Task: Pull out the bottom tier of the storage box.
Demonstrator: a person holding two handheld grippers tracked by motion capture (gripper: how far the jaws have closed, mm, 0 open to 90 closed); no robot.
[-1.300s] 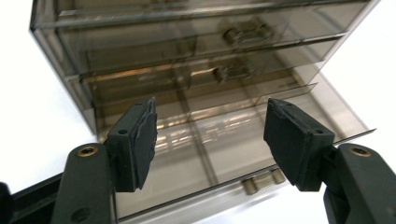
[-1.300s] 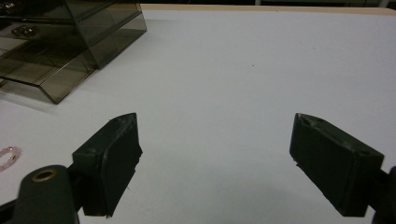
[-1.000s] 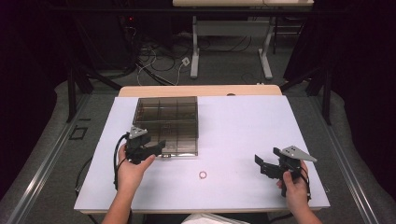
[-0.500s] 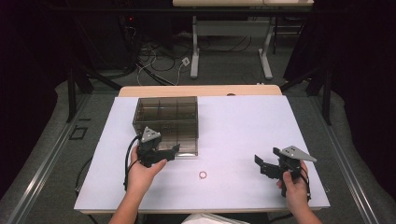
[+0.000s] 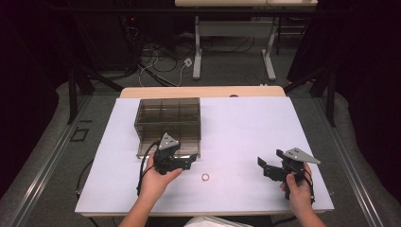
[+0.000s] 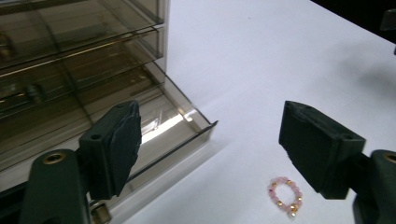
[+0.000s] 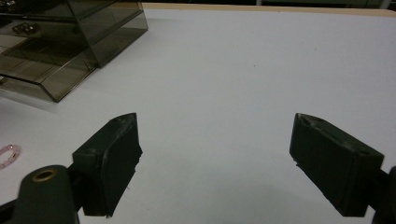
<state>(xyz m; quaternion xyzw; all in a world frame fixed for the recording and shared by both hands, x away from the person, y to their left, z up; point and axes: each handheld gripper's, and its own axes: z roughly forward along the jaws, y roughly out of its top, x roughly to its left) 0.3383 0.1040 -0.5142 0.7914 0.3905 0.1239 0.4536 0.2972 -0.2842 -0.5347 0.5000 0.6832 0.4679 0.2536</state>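
Observation:
A small pink bead bracelet (image 5: pixel 205 177) with gold beads lies on the white table, just right of the box's open bottom drawer (image 5: pixel 168 152). My left gripper (image 5: pixel 189 162) is open in front of that drawer, pointing right, a short way left of the bracelet. In the left gripper view the bracelet (image 6: pixel 286 196) lies low between the wide-apart jaws, near the right one, and the drawer (image 6: pixel 180 123) looks empty at this corner. My right gripper (image 5: pixel 265 168) is open and holds nothing, near the table's front right. The bracelet (image 7: pixel 7 156) shows at the left edge of the right gripper view.
The smoky clear drawer box (image 5: pixel 168 118) stands left of centre; small items sit in its upper compartments (image 7: pixel 25 29). The white table cover (image 5: pixel 246 127) ends at a wooden strip at the back. Cables and table legs lie on the floor beyond.
My left gripper has moved rightward along the front of the box, closer to the bracelet. The right gripper has stayed where it was.

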